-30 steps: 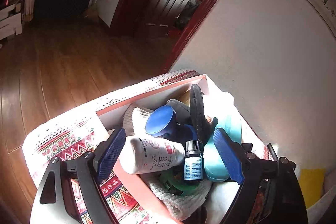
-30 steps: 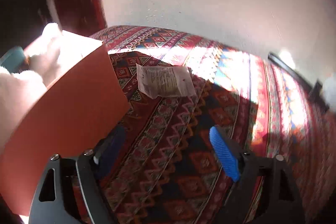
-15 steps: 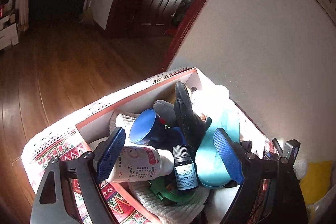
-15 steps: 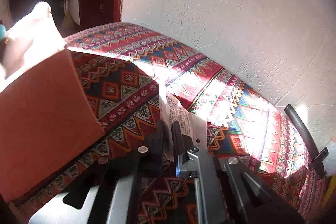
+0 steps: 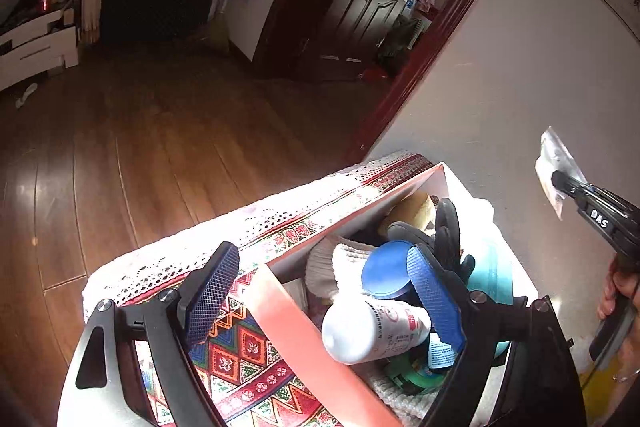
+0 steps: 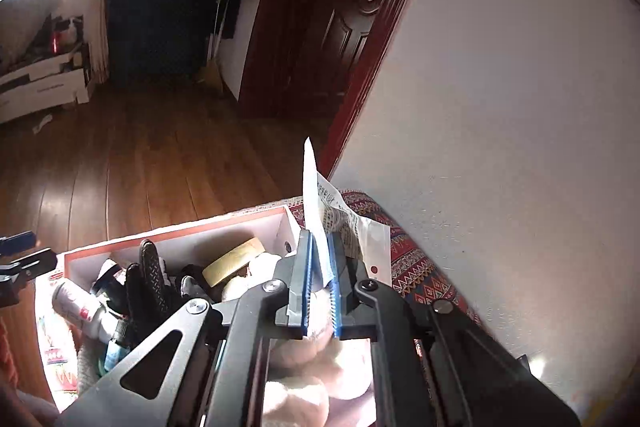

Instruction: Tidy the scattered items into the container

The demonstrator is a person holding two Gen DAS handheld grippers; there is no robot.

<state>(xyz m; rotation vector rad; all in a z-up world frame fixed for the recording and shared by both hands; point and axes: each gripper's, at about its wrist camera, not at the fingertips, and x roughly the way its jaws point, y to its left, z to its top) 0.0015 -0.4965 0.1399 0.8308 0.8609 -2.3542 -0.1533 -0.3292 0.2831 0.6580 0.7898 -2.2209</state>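
A thin packet [image 6: 320, 227] is pinched edge-on between the closed pads of the right gripper [image 6: 318, 283] and held up above the box [image 6: 180, 231], presumably so that it can be dropped in from above. The left gripper [image 5: 320, 291] is spread wide with nothing in it, poised over the box's near corner, perhaps kept ready to steady it. The box is already crowded: a white bottle [image 5: 372, 327], a black glove [image 6: 148, 275] and a tape roll [image 6: 234, 261] are packed inside, on the patterned cloth [image 5: 256, 355].

Patterned red tablecloth [image 5: 248, 351], lace edge, orange box [image 5: 304, 343] on it
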